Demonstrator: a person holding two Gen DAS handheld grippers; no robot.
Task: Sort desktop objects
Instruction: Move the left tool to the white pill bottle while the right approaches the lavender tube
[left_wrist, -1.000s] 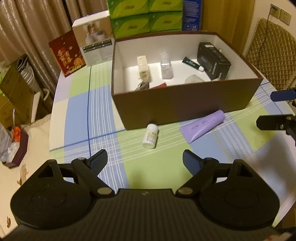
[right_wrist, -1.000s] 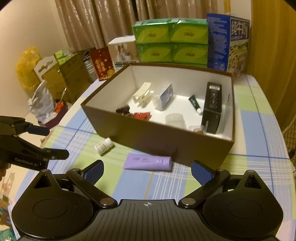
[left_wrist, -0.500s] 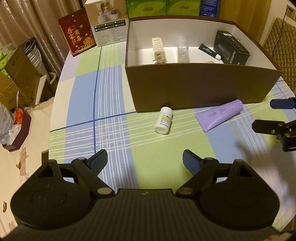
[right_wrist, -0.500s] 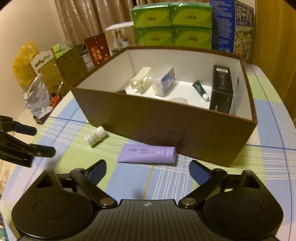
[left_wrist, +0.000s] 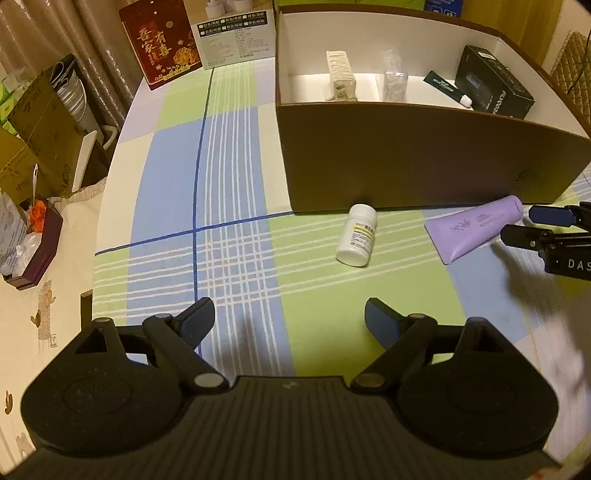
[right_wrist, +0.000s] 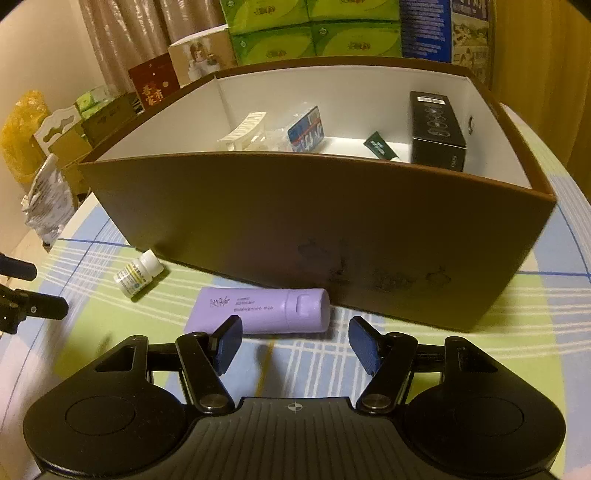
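A purple tube (right_wrist: 258, 308) (left_wrist: 474, 230) lies flat on the checked tablecloth, right in front of the brown box (right_wrist: 332, 221) (left_wrist: 424, 155). My right gripper (right_wrist: 295, 341) hovers just short of it, its jaws closing with nothing between them; its fingertips (left_wrist: 517, 233) show beside the tube's cap in the left wrist view. A small white pill bottle (left_wrist: 357, 235) (right_wrist: 137, 274) lies on its side left of the tube. My left gripper (left_wrist: 290, 325) is open and empty, some way short of the bottle.
Inside the box are a black carton (right_wrist: 436, 129), a dark green tube (right_wrist: 380, 147), a cream clip (right_wrist: 243, 129) and a clear packet (right_wrist: 306, 129). Green tissue packs (right_wrist: 314, 29) and a red card (left_wrist: 159, 40) stand behind. The table's left edge (left_wrist: 107, 184) drops to floor clutter.
Both grippers have come down and closer to the table. The right gripper's jaws have narrowed as it neared the purple tube. The left stays wide open.
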